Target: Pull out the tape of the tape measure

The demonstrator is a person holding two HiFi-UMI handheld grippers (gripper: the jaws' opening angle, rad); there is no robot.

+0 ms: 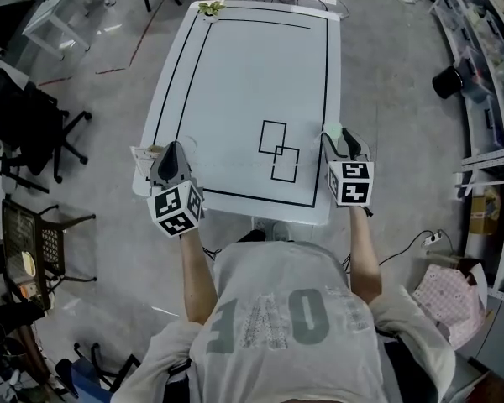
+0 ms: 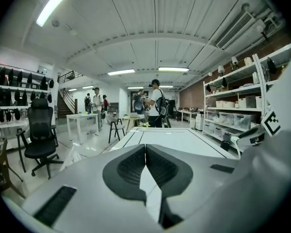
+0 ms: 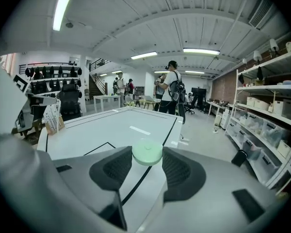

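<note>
The tape measure (image 3: 147, 154) is a small, round, pale green disc. It sits between the fingertips of my right gripper (image 3: 147, 152), whose jaws are closed on its two sides. In the head view this gripper (image 1: 340, 135) is over the right near edge of the white table (image 1: 252, 65), with the green tape measure (image 1: 331, 132) at its tip. No tape shows pulled out of it. My left gripper (image 1: 173, 148) is at the table's left near corner. Its jaws (image 2: 145, 148) are shut with nothing between them.
The table carries a black outline and two overlapping black squares (image 1: 279, 150). A small card stand (image 1: 143, 154) sits at its left edge and a small greenish object (image 1: 210, 7) at its far end. Office chairs (image 1: 42, 128) stand left, shelves (image 1: 487, 49) right. People (image 3: 172, 93) stand beyond the table.
</note>
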